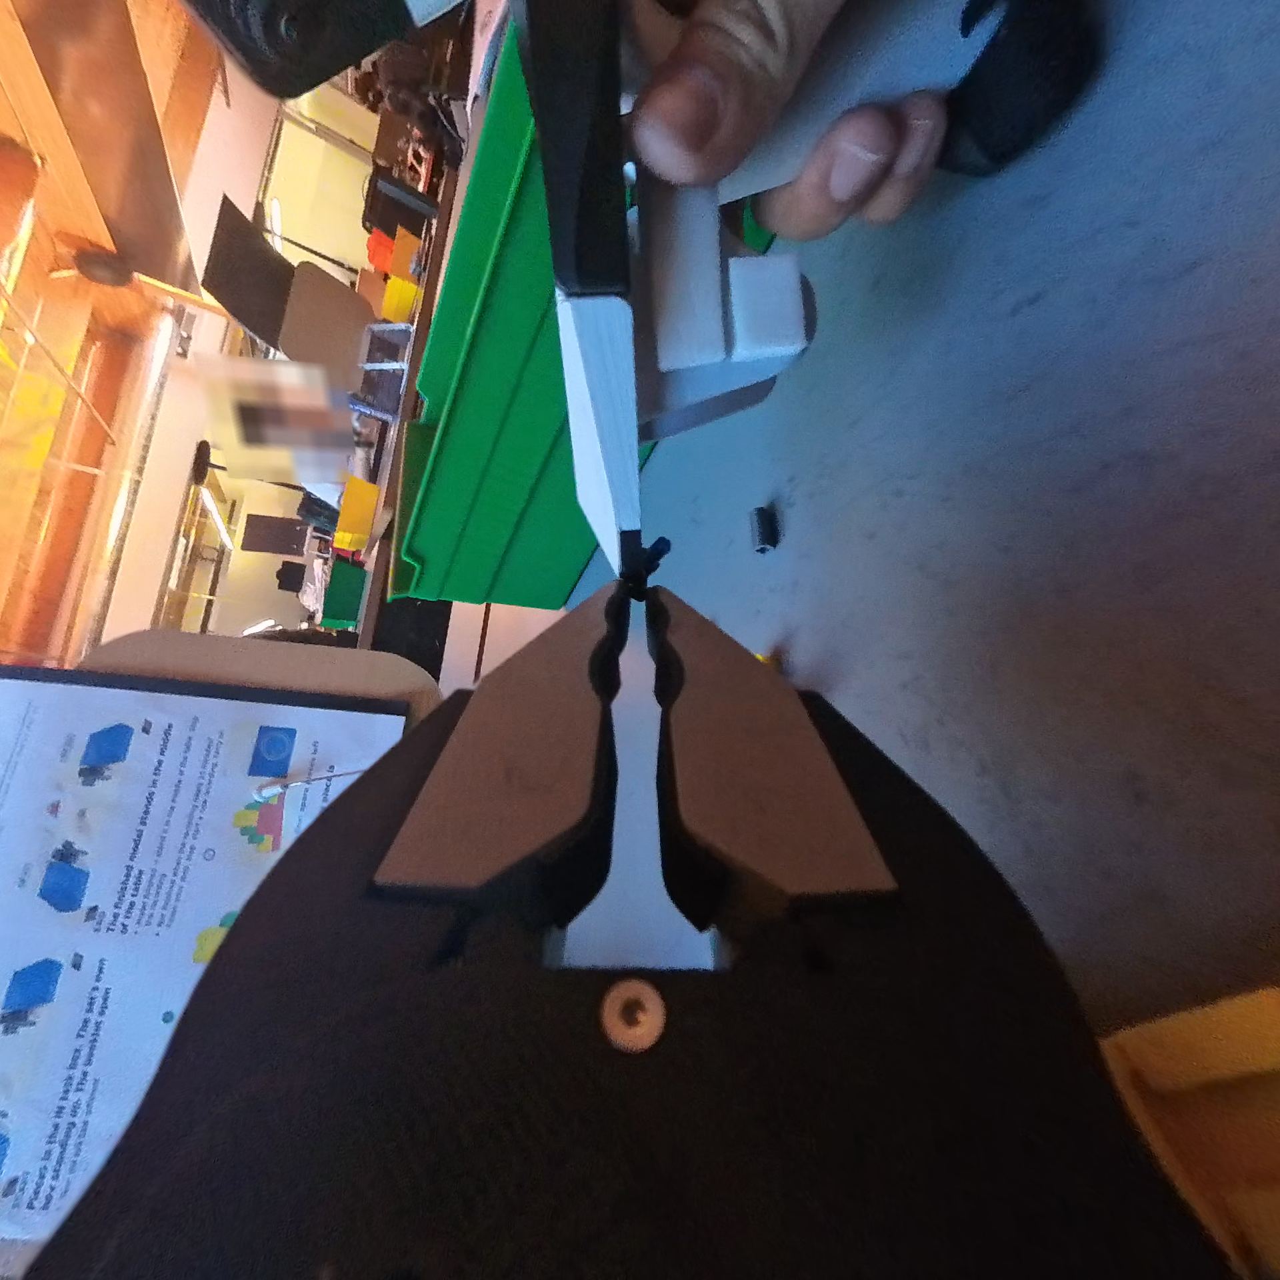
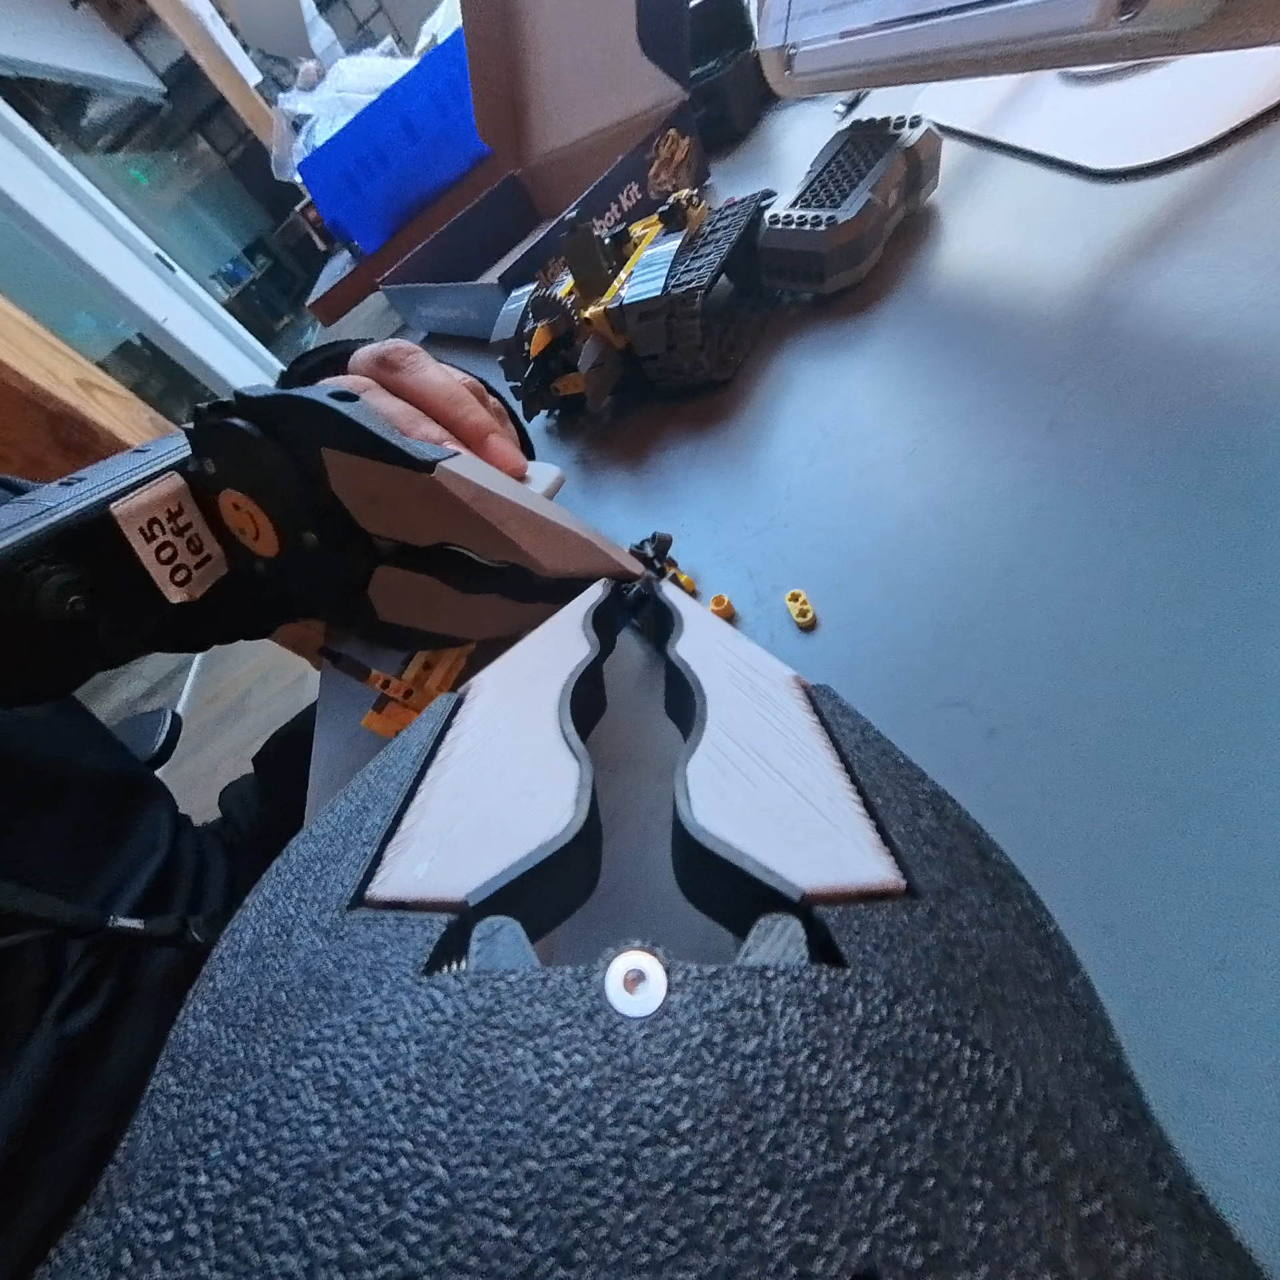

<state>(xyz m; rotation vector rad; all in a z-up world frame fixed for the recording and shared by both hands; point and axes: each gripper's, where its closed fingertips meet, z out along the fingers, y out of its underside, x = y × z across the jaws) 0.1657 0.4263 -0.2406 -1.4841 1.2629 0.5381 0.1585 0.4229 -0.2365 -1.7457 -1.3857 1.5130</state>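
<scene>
My left gripper [image 1: 636, 594] and my right gripper [image 2: 641, 589] meet tip to tip above the dark table [image 2: 970, 554]. Each is shut on the same small black toy-brick piece [image 1: 647, 554], which also shows in the right wrist view [image 2: 654, 550]. In the left wrist view the right gripper's white finger [image 1: 602, 429] comes down from the top, held by a hand [image 1: 727, 90]. In the right wrist view the left gripper [image 2: 627, 578] comes in from the left, held by a hand [image 2: 429, 402]. How the piece is built is too small to tell.
Two small yellow pieces [image 2: 722, 605] [image 2: 801, 608] lie just past the tips. A yellow-and-black brick vehicle [image 2: 637, 305], a grey brick part [image 2: 852, 201] and a printed box [image 2: 623, 201] lie beyond. A yellow beam assembly [image 2: 409, 686] lies under the left gripper. Also here are a green bin [image 1: 499, 415], a small black cylinder [image 1: 764, 530] and an instruction sheet [image 1: 138, 866]. Both grippers' tips are close together, under 4 cm apart.
</scene>
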